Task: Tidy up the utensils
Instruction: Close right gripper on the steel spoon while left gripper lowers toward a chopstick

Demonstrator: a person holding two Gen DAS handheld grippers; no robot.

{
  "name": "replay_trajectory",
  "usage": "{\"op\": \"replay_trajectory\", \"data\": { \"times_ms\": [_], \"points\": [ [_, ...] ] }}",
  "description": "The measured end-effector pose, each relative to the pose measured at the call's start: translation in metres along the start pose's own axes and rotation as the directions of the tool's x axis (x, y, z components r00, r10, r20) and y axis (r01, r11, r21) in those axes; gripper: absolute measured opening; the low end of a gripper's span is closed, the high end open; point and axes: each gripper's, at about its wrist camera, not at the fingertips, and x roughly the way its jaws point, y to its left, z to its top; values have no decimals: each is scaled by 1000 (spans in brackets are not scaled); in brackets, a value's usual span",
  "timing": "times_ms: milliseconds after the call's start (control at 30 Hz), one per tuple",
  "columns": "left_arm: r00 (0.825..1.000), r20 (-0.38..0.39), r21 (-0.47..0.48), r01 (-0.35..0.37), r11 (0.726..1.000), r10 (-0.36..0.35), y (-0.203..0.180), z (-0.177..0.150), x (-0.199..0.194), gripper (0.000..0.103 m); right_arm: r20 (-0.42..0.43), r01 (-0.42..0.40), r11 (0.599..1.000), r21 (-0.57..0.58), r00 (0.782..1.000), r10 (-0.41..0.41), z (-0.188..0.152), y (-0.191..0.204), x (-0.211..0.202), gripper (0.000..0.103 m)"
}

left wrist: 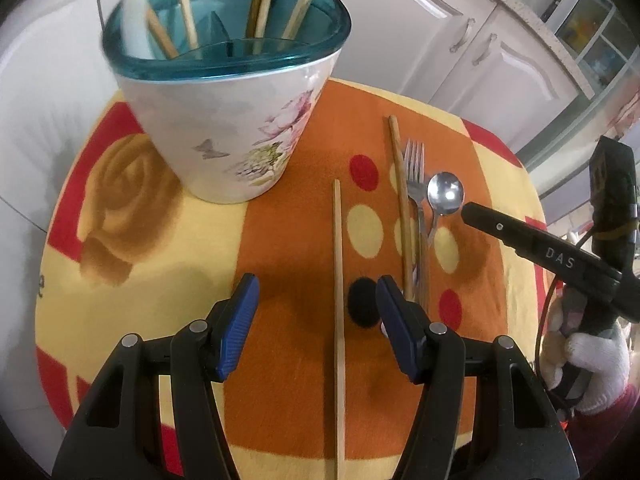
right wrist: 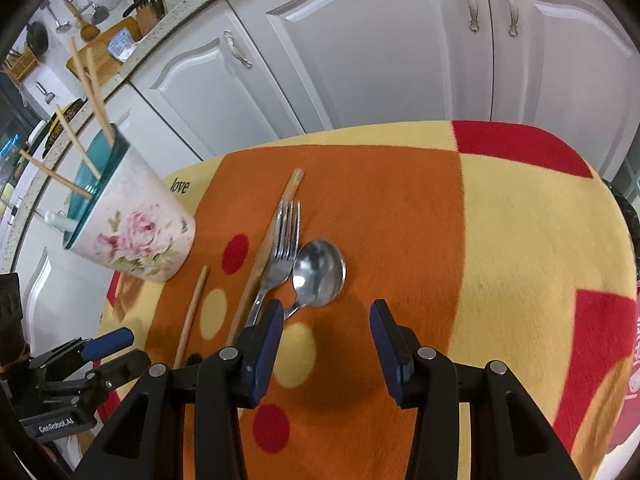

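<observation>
A floral utensil holder with a teal rim stands at the back left of the cloth and holds several chopsticks. One loose chopstick lies on the cloth between the wide-apart blue pads of my left gripper, which is open and touches nothing. A second chopstick, a fork and a spoon lie together to the right. My right gripper hovers open just in front of the spoon. The spoon's handle runs toward its left finger. The fork lies beside the spoon.
A patterned orange, yellow and red cloth covers the small round table. White cabinet doors stand close behind it. A white-gloved hand holds the right gripper at the right edge. The left gripper shows low on the left.
</observation>
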Motion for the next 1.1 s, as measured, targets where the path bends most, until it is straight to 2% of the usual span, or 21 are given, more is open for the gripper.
{"op": "replay_trajectory", "data": {
  "times_ms": [133, 233, 300, 367, 467, 500, 533, 567, 600, 633, 833, 1100],
  "points": [
    [1000, -20, -13, -13, 1000, 13, -3, 9, 15, 60, 9, -13, 1000, -10, 1000, 13, 7, -2, 6, 43],
    [999, 6, -10, -39, 999, 39, -7, 14, 23, 57, 11, -21, 999, -25, 1000, 21, 11, -2, 11, 43],
    [998, 17, 4, -54, 999, 54, -12, 19, 29, 51, 13, -32, 999, -34, 999, 33, 13, -4, 14, 43],
    [998, 24, 17, -64, 998, 64, -16, 22, 35, 51, 14, -49, 998, -41, 999, 50, 15, -5, 16, 43],
    [996, 15, 26, -88, 996, 88, -18, 26, 46, 46, 13, -82, 995, -48, 997, 82, 18, -4, 21, 23],
    [995, 33, 37, -97, 995, 96, -20, 27, 47, 44, 14, -82, 995, -48, 996, 83, 18, -5, 22, 17],
    [995, 35, 46, -100, 994, 98, -21, 28, 48, 39, 13, -80, 996, -46, 997, 81, 18, -6, 24, 14],
    [994, 36, 53, -108, 993, 106, -23, 29, 49, 28, 9, -84, 996, -42, 996, 84, 16, -8, 24, 7],
    [993, 38, 60, -110, 992, 108, -23, 31, 49, 15, 6, -93, 995, -34, 996, 94, 15, -10, 24, 6],
    [994, 34, 60, -101, 993, 99, -22, 31, 50, 10, 6, -108, 994, -26, 994, 108, 13, -11, 22, 5],
    [1000, -2, 54, -19, 998, 19, -15, 24, 45, 4, -15, -135, 990, -26, 991, 135, -4, -21, 7, 4],
    [999, -39, 97, 11, 995, -7, -17, -4, 31, 4, -37, -125, 992, -24, 992, 124, -32, -38, -27, 4]
  ]
}}
